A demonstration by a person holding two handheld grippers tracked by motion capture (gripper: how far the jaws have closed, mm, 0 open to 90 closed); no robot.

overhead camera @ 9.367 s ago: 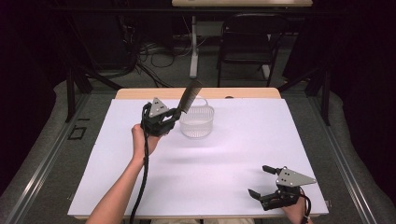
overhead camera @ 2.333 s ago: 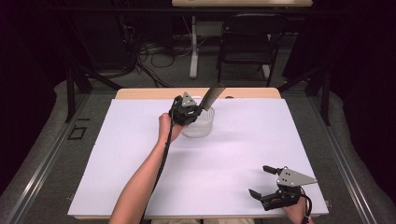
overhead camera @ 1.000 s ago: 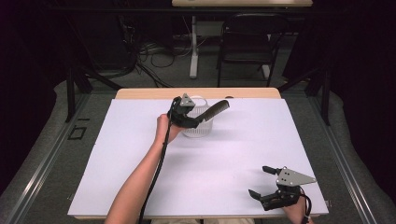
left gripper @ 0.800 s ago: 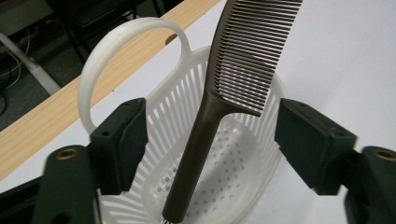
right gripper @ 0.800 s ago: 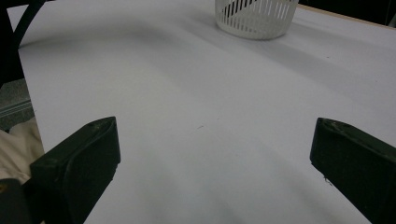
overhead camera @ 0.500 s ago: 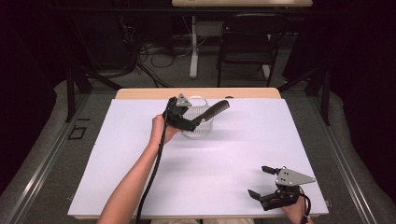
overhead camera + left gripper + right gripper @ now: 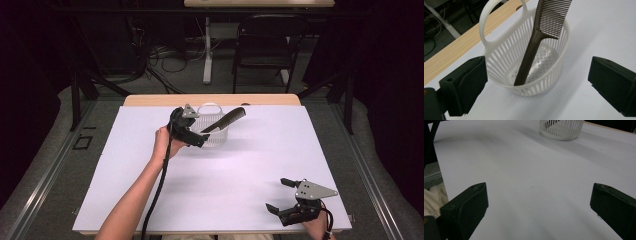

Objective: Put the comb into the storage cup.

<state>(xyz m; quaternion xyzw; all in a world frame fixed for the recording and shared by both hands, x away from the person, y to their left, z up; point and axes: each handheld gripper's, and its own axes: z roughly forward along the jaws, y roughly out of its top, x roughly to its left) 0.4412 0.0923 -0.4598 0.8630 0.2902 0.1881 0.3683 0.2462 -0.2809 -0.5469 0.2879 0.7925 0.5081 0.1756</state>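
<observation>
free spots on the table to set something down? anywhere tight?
Bare: the wide middle between the basket and the right gripper, plus the whole near-left and far-right of the table. Tight: at the basket, where the comb leans out and the left gripper sits open beside it.

The basket is being taken as the landmark: it is being carried by the counter near the far edge, left of centre. A comb is being held inside the basket, its handle end resting on the basket floor and its toothed end leaning out over the rim to the right. The left tongs are being kept just beside the basket, on its left. The right tongs are being kept well apart from the basket, toward the near right corner of the counter.
</observation>
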